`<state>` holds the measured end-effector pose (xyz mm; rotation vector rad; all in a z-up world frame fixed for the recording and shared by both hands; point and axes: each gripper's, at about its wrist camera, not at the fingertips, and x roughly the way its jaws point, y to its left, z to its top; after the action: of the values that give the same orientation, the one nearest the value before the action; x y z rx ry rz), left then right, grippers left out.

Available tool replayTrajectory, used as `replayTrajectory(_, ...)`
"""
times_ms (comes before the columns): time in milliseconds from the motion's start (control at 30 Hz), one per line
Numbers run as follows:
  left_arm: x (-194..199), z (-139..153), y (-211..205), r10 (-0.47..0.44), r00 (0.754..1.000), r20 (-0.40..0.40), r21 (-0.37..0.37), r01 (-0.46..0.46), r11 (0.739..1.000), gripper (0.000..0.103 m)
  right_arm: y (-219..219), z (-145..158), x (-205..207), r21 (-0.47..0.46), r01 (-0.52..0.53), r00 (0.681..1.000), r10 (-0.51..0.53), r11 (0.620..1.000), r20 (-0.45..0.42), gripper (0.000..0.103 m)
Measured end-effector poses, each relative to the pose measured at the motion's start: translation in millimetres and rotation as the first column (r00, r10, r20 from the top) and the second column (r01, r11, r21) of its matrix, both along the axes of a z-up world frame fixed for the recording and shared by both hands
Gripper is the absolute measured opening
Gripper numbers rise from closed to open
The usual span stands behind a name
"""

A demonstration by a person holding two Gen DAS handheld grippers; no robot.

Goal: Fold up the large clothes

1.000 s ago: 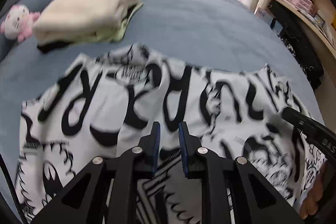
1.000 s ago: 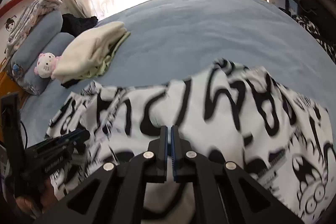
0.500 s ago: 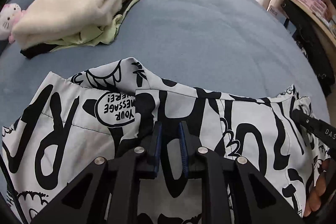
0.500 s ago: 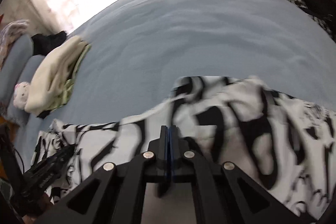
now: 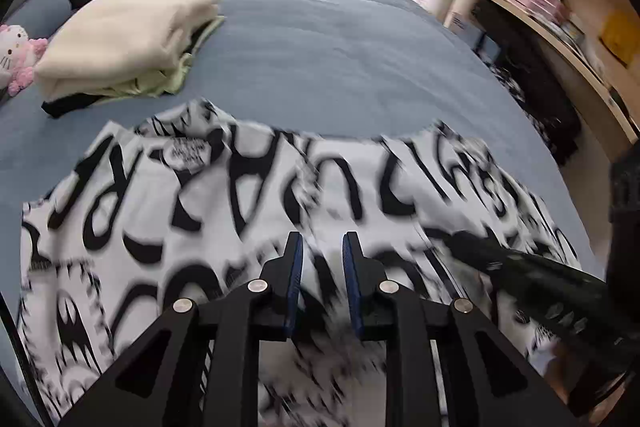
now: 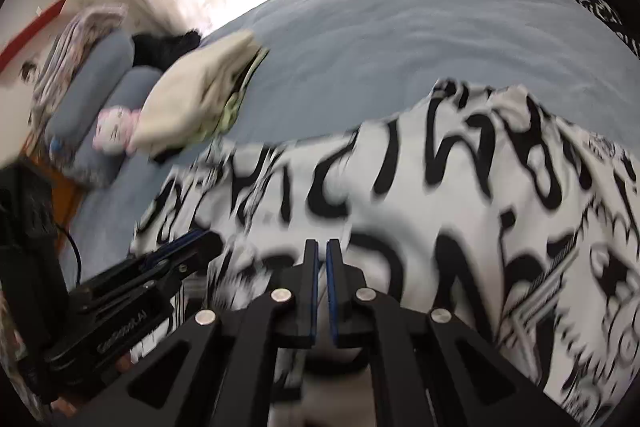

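Black-and-white graffiti-print garment [image 5: 248,195]: spread across the near part of the blue bed [image 5: 340,47], print blurred in both views.
Left hand-held gripper [image 5: 322,247]: fingers spread, a clear gap between the blue pads, over the garment; cloth visible between them, contact cannot be told.
Right hand-held gripper [image 6: 321,243]: fingers close, a narrow slit between pads; whether cloth is pinched cannot be told.
Folded cream clothes stack [image 5: 128,39]: farther up the bed, apart from the garment.
Pink plush toy [image 5: 18,55]: beside the stack.
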<state>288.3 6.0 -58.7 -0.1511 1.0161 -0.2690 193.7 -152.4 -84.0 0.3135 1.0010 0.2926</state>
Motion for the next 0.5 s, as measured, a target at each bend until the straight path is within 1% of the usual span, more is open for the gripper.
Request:
replayTrajectory(67, -15.9, -4.3, -5.3, -0.025, 1.0, -0.013, 0.004, 0.025, 1.0, 0.019, 6.9, -6.2, -16.9, -0.027, -0.017, 1.0, 0.017, 0.999, -0.008, 0.004)
replayTrajectory(133, -26.8, -11.3, -7.1, -0.029, 0.999, -0.04, 0.013, 0.03, 0.999, 0.019, 9.8, -10.5, -31.2, -0.053, -0.018, 1.0, 0.017, 0.998, -0.012, 0.004)
replayTrajectory(200, -39.6, -25.3, -8.2, -0.037, 0.994, -0.103, 0.011, 0.039, 0.999, 0.019, 6.0, -16.2, -47.2, -0.037, -0.016, 0.999, 0.014, 0.999, -0.031, 0.004)
replayTrajectory(267, -50.6, -36.1, -6.4, -0.032, 0.991, -0.13, 0.016, 0.034, 0.999, 0.019, 0.7, -23.7, -61.9, -0.018, -0.01, 0.998, 0.009, 1.0, -0.055, 0.006)
replayTrajectory(400, -67.2, -45.3, -4.6, -0.018, 0.993, -0.118, 0.046, 0.024, 0.999, 0.019, -3.8, -33.0, -87.5, -0.001, 0.023, 0.999, -0.023, 1.0, -0.045, 0.006)
replayTrajectory(500, -76.2, -45.6, -2.4, -0.01, 0.993, -0.116, 0.051, 0.016, 0.999, 0.019, -3.2, -37.5, -94.0, 0.003, 0.047, 0.996, -0.046, 0.999, -0.073, 0.006)
